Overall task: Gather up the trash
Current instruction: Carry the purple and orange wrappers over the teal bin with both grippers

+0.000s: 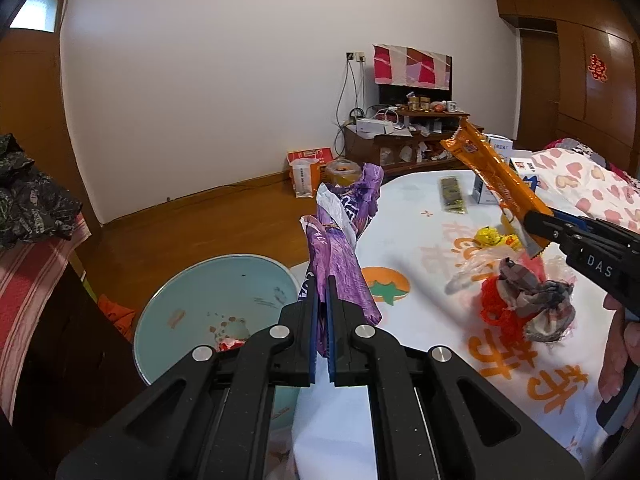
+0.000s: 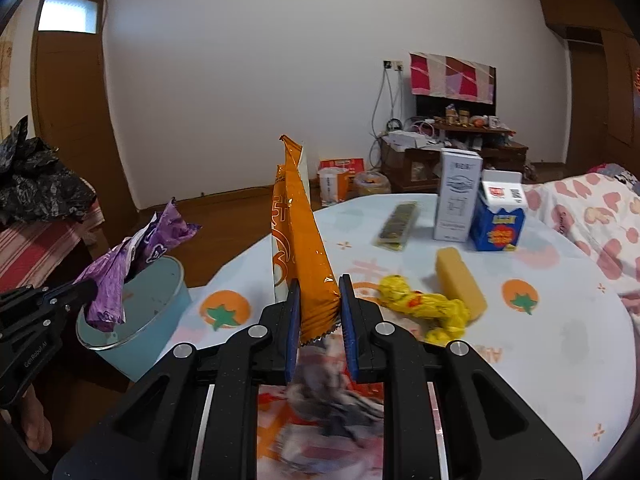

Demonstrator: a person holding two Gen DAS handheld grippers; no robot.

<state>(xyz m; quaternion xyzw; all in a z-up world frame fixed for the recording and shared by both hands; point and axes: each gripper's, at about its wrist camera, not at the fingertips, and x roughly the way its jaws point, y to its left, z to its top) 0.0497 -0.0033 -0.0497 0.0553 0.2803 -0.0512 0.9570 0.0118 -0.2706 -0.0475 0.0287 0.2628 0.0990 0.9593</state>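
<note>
Blue bin [image 1: 208, 304] — crumbs inside; left tool [image 1: 320, 316] grips purple wrapper [image 1: 340, 248].

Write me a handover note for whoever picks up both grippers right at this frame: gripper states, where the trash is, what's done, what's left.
Left gripper: shut on the purple wrapper, held over the light blue bin, not dropped.
Right gripper: shut on the orange wrapper, lifted above the table.
Bin holds a few scraps.
On the table: yellow crumpled wrapper, bundle of plastic and red netting, dark flat packet.
Left: release both wrappers into the bin, then collect the rest. The two cartons may not be trash.
</note>
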